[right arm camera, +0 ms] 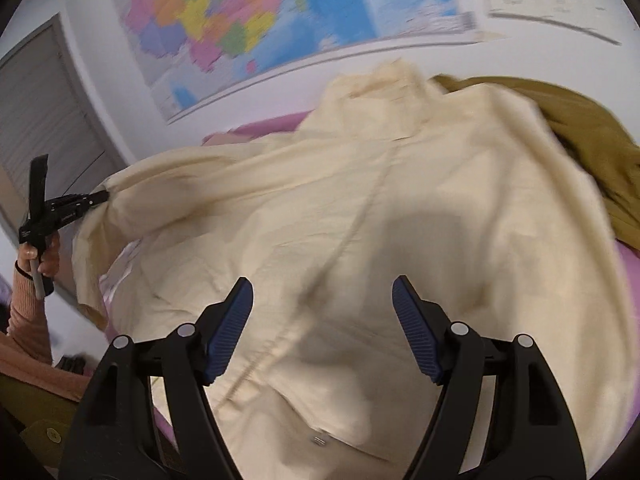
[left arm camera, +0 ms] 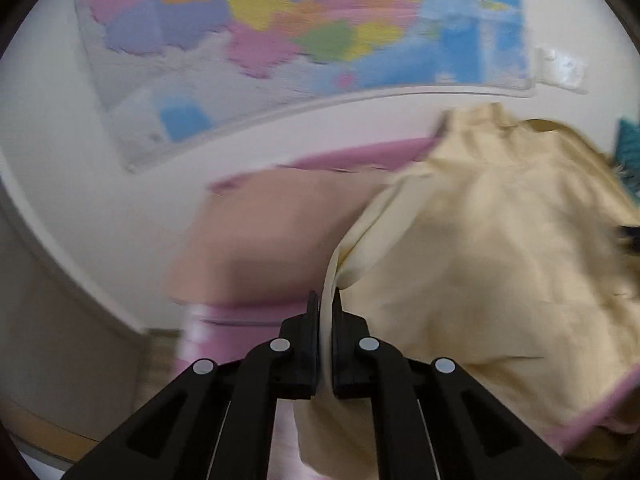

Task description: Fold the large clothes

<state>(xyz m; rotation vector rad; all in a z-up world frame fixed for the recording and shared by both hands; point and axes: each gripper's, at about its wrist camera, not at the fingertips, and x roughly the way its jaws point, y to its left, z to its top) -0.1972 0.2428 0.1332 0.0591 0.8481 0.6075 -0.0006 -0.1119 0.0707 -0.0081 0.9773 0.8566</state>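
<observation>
Left tool (left arm camera: 326, 300): clamped on a pinched edge of the cream garment (left arm camera: 480, 260), cloth running up between its fingers, so that side can be lifted and carried.
Right tool (right arm camera: 322, 320): spread wide, nothing between its fingers, poised above the garment's middle, probably ahead of a second grip.
Cream garment: spread beyond both tools over the pink bed (left arm camera: 360, 156), one edge drawn toward the left tool.
Olive cloth (right arm camera: 580, 128): far right of the right tool, partly under the cream one; blur hides what it is.
Wall map (right arm camera: 280, 12): behind the bed.
</observation>
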